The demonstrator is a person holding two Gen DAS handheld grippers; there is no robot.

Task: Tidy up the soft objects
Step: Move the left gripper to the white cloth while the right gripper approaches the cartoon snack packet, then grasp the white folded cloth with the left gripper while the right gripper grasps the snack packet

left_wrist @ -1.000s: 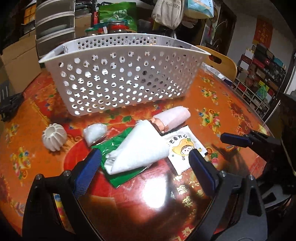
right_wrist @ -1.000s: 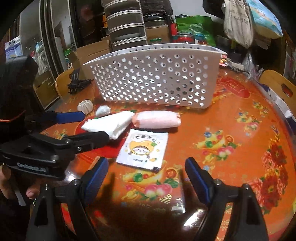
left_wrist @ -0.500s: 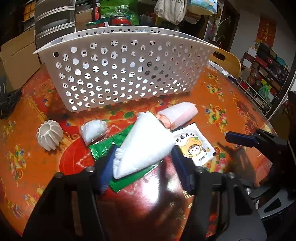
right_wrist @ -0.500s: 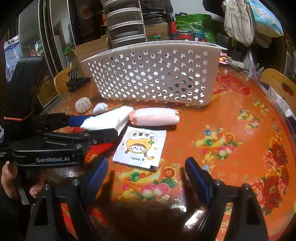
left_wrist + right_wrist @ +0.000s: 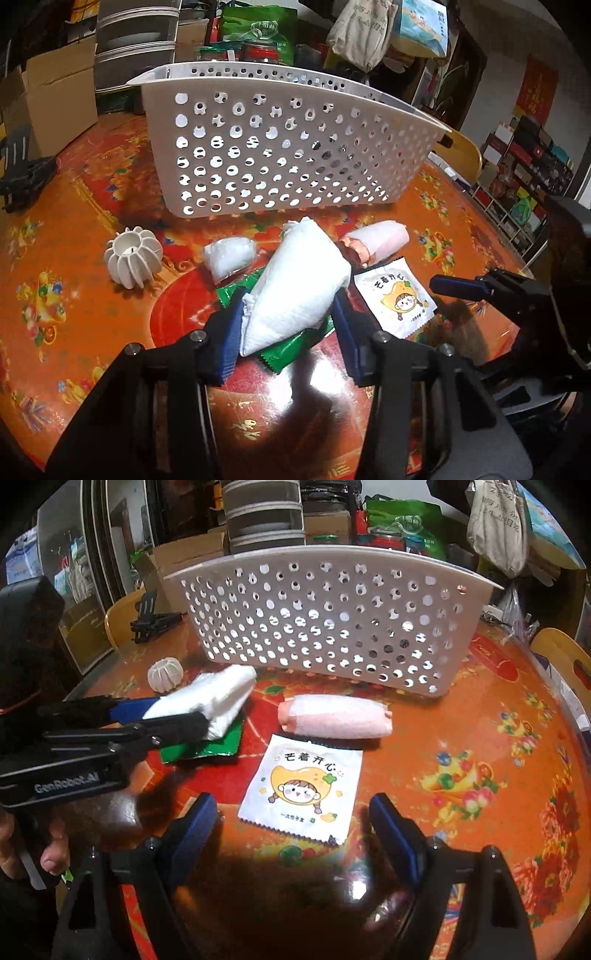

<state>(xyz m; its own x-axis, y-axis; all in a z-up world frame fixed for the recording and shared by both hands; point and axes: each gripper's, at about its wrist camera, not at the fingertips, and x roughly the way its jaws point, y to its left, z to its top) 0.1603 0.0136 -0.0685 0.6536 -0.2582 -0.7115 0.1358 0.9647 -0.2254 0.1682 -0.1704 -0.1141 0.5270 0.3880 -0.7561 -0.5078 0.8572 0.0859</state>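
Observation:
A white folded cloth [image 5: 295,291] lies on a green packet [image 5: 284,350] on the orange table. My left gripper [image 5: 288,332] is closing its jaws on the cloth, and both blue pads press its wide end. The right wrist view shows the same grip: left gripper [image 5: 184,716], cloth [image 5: 221,694], green packet [image 5: 207,746]. A pink rolled towel [image 5: 332,718] lies just behind a white cartoon wipe packet [image 5: 303,786]. My right gripper [image 5: 295,827] stands open, a finger on each side of the packet's near edge, touching nothing.
A white perforated basket [image 5: 280,155] stands behind the objects. A small white wrapped bundle [image 5: 229,256] and a ribbed white ball [image 5: 133,256] lie to the left. A black clamp [image 5: 22,177] sits at the far left edge. Wooden chairs, boxes and shelves surround the table.
The left jaws went from wide open to closed around the white cloth. Both grippers moved forward toward the objects, and the right one stayed open.

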